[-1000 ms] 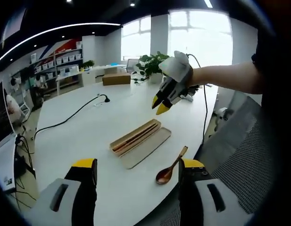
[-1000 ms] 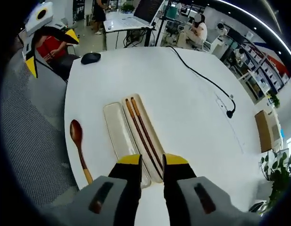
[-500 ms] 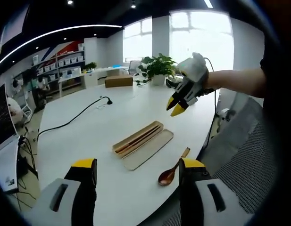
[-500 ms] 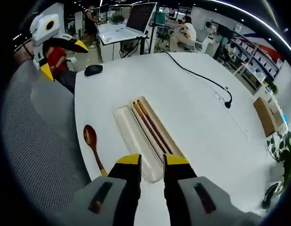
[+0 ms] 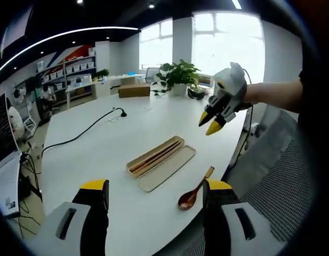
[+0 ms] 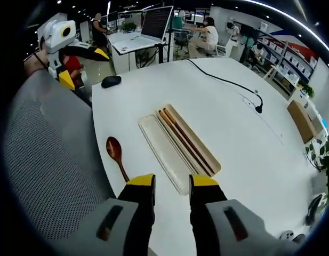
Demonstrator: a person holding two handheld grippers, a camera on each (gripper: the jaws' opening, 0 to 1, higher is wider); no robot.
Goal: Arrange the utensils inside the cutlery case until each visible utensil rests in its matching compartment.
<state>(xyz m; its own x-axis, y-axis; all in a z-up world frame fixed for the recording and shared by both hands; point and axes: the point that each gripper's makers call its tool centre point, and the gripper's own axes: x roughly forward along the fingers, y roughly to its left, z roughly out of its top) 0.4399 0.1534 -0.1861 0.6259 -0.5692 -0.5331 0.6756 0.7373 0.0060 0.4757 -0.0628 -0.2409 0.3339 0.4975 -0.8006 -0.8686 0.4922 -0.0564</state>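
Left tool [image 5: 153,193] gapes wide — right tool [image 6: 172,184] narrower.

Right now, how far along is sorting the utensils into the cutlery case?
About halfway, it seems. Done: the chopsticks lie in one compartment of the open cutlery case. In hand: nothing; the left gripper and the right gripper hover open above the table. Left: the wooden spoon lies on the table beside the case, and the neighbouring compartment looks empty, waiting for it.
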